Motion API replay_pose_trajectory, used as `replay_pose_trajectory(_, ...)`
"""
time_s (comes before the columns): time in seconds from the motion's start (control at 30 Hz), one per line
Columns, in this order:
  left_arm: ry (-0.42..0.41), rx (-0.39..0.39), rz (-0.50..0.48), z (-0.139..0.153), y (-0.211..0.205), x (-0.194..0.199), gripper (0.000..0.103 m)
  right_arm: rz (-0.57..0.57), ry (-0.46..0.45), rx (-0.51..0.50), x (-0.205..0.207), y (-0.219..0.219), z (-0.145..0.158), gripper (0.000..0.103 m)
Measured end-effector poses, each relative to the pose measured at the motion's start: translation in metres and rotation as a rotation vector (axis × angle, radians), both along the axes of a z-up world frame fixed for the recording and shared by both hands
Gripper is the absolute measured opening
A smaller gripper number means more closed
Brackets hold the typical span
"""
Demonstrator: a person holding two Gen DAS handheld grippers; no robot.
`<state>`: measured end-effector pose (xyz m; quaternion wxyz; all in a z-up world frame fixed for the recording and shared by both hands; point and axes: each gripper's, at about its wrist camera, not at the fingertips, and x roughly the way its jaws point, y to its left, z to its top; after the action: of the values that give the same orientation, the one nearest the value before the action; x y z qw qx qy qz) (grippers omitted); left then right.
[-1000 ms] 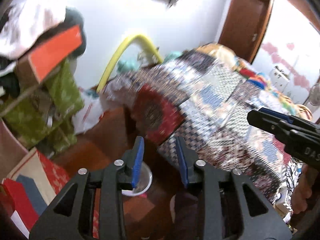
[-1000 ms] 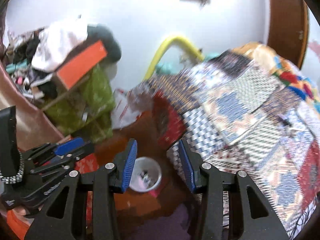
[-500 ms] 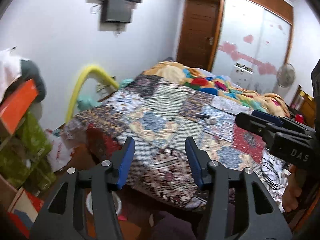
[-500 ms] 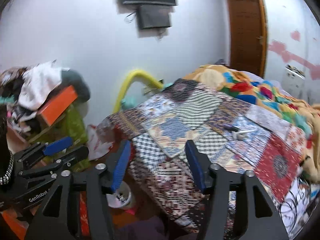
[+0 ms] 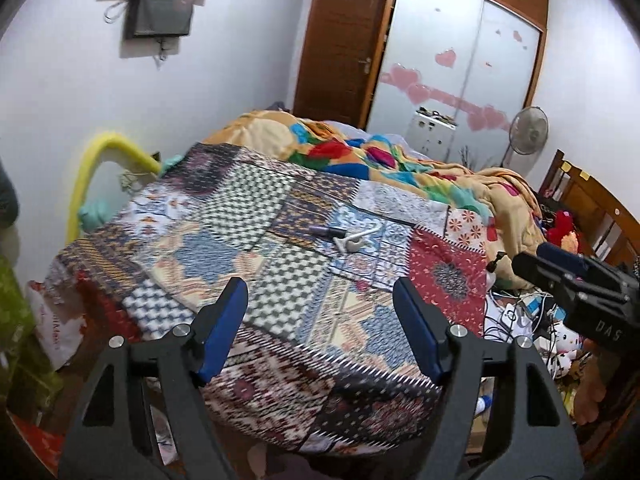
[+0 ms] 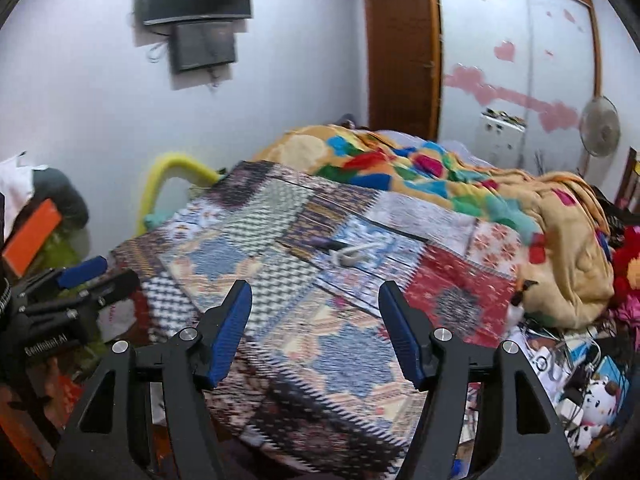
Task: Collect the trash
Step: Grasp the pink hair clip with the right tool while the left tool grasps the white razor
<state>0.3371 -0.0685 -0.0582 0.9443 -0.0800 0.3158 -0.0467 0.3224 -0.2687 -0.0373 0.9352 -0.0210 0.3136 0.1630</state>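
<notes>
On the patchwork bedspread point(image 5: 280, 248) lie a small dark tube point(image 5: 326, 232) and a white curved scrap point(image 5: 356, 240), near the bed's middle. Both also show in the right wrist view, the tube point(image 6: 328, 245) and the white scrap point(image 6: 354, 254). My left gripper point(image 5: 320, 320) is open and empty, held above the bed's near corner. My right gripper point(image 6: 316, 322) is open and empty, at about the same distance from the scraps. Each gripper shows at the edge of the other's view: the right one point(image 5: 576, 280) and the left one point(image 6: 76, 284).
A bunched colourful blanket point(image 5: 380, 156) covers the far half of the bed. Cables, soft toys and clutter point(image 5: 536, 320) lie right of the bed. A yellow foam tube point(image 5: 100, 160) and a plastic bag point(image 5: 52, 320) are on the left. A wardrobe point(image 5: 460, 60) and fan point(image 5: 528, 132) stand behind.
Both grippers have lifted from looking down at the floor and a small bowl by the bed to looking across the bedspread. Both jaws have opened wider.
</notes>
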Motion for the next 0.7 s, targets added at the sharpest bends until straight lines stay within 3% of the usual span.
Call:
replay_pose_trajectory(0.2, 0.04, 0.002, -0.024, -0.024, -0.019, 0.052, 0.077, -0.052, 0.036, -0.023, 0.028, -0.027, -0.025, 0.062)
replay_pose_trajectory(0.43, 0.064, 0.063, -0.046, -0.061, -0.038, 0.107, 0.082, -0.077, 0.165, -0.024, 0.078, -0.039, -0.078, 0.062)
replay_pose_trajectory(0.7, 0.107, 0.024, -0.1, -0.106, -0.043, 0.158, 0.084, -0.005, 0.303, -0.045, 0.133, -0.021, -0.15, 0.062)
